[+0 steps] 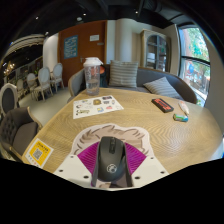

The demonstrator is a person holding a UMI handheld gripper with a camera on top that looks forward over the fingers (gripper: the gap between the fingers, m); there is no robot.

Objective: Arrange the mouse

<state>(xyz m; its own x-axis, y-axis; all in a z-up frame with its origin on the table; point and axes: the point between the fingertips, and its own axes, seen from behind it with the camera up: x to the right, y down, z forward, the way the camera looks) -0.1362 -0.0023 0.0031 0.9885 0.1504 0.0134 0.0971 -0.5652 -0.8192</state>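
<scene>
Mouse (110, 159), black, lies lengthwise between the gripper (111, 160) pads, long axis pointing far across the counter (130, 125). Both pads press its sides, gripping it.

Gripper (111, 158) clamps mouse (111, 160) above table (130, 125).

You have a round wooden table (120, 120) before you. On it lie a printed sheet (97, 105) at the far left, a yellow card (39, 152) near left, and two small flat things (163, 104) at the far right. The mouse (111, 158) is nearest you.
</scene>
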